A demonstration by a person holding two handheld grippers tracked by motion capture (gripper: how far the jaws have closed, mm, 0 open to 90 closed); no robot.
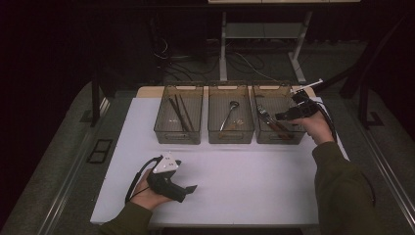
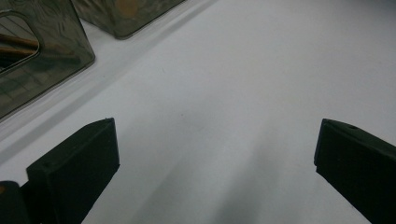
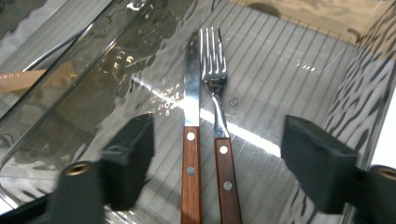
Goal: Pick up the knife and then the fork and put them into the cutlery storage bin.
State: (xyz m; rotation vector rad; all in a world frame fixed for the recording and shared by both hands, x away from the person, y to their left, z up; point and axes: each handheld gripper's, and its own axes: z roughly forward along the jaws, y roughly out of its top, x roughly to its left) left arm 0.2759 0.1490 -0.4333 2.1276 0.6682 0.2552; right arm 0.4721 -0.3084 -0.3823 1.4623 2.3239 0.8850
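Three clear plastic bins are standing in a row along the far part of a white table [image 1: 244,181]. The left bin [image 1: 179,133] is holding a pair of dark sticks, probably chopsticks [image 1: 178,112]. The middle bin [image 1: 230,132] is holding a metal spoon [image 1: 229,115] lying on a slant. The right bin [image 1: 286,139] is holding a knife [image 3: 192,121] and a fork [image 3: 219,126], both with brown wooden handles fixed by pale rivets; they are lying side by side on the ribbed floor of the bin, the knife to the left of the fork in the right gripper view, their tips pointing away from the camera.

The right gripper [image 1: 293,113] is hanging over the right bin, held in the person's right hand [image 1: 315,128]. Its jaws are standing wide apart, one on each side of the knife and fork and above them, holding nothing.

The left gripper [image 1: 183,190] is sitting low over the near left part of the table, held in the left hand [image 1: 147,193], well apart from the bins. Its jaws are also spread wide, with bare white table between them.
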